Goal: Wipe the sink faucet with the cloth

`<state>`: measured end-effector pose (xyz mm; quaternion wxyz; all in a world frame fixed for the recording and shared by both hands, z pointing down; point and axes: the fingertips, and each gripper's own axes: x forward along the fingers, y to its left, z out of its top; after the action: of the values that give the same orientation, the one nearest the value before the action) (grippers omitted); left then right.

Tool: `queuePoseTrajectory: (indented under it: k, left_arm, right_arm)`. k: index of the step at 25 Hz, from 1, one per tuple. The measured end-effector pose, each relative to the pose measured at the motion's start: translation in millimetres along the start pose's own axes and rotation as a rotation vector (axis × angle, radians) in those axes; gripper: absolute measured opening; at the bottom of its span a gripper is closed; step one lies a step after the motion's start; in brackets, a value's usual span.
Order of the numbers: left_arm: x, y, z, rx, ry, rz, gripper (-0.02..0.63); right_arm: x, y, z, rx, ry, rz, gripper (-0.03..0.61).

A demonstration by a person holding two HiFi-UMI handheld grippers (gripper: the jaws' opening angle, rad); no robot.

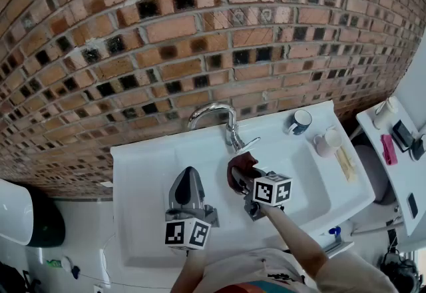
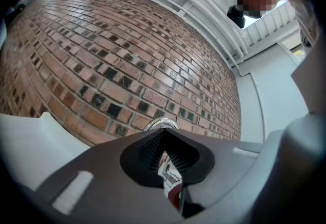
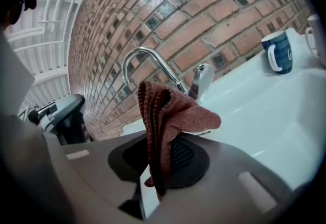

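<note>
Got the cloth [image 1: 243, 164] pinched in the right gripper [image 1: 238, 178] at frame centre, just below the faucet [image 1: 213, 110], spout arching up-left. Got the left gripper [image 1: 188, 177] shut on nothing, lower left, farther off

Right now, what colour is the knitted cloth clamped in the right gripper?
Reddish-brown, a ribbed knit cloth; it shows best in the right gripper view.

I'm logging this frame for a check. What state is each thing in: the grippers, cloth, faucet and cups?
Right gripper: shut on the cloth.
Left gripper: shut, holding nothing.
Cloth: bunched, sticking up from the jaws, close to the faucet.
Faucet: no water seen running.
Blue mug: upright on the sink ledge.
Pink cup: upright, near the mug.
</note>
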<state>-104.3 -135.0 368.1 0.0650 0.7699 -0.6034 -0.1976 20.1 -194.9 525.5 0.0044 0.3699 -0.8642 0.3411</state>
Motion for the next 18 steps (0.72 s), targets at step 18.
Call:
queuePoseTrajectory:
  k: [18]
  left_arm:
    - [3.9, 5.1, -4.1, -0.027, 0.003, 0.013, 0.0]
  right_arm:
    - [-24.7, -50.7, 69.1, -0.074, -0.101, -0.168, 0.046]
